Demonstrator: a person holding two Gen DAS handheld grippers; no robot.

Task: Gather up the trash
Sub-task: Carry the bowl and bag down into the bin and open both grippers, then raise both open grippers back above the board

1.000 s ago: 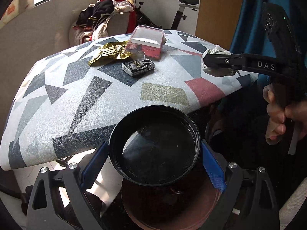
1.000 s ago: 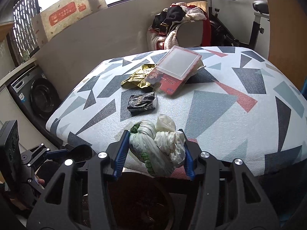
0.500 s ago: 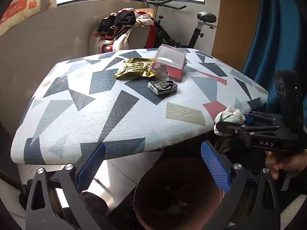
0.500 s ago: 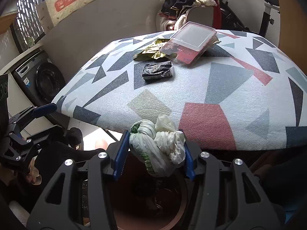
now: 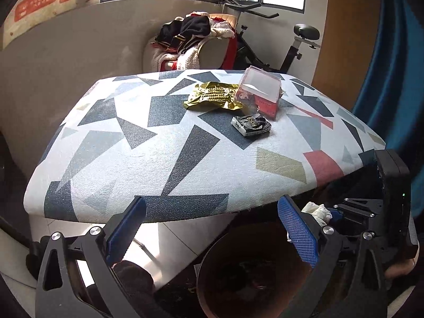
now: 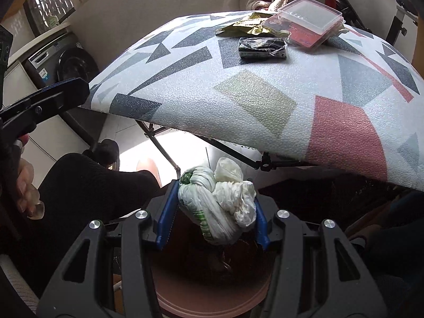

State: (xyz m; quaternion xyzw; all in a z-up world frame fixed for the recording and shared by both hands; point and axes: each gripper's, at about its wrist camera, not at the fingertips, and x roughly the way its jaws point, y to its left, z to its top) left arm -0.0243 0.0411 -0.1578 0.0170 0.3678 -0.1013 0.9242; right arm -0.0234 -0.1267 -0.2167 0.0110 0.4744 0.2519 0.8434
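Your right gripper (image 6: 213, 212) is pinching a knotted white plastic bag (image 6: 220, 201), its blue pads pressed against both sides of the bundle. In the right wrist view the bag sits at the lower centre of the frame, directly above the open mouth of a brown bin (image 6: 206, 294) whose rim curves along the bottom edge. The bag has green print on its lower left side.

Your left gripper (image 5: 212, 228) is spread wide with nothing between its pads; in its own view the two blue fingers stand at lower left and lower right. The same bin (image 5: 212, 265) shows at the bottom centre of that frame, dark inside, and the bag (image 5: 318, 210) peeks out at the lower right, beside the black body of your right gripper.

More trash lies on the patterned table (image 5: 159, 159), toward the upper centre of the left wrist view: a crumpled gold wrapper (image 5: 212, 96), a small black packet (image 5: 251, 126) just in front of it, and a clear plastic box (image 5: 261, 91) resting partly over the wrapper's right end. Behind the table stand a chair piled with clothes (image 5: 193, 39) and an exercise bike (image 5: 265, 42).
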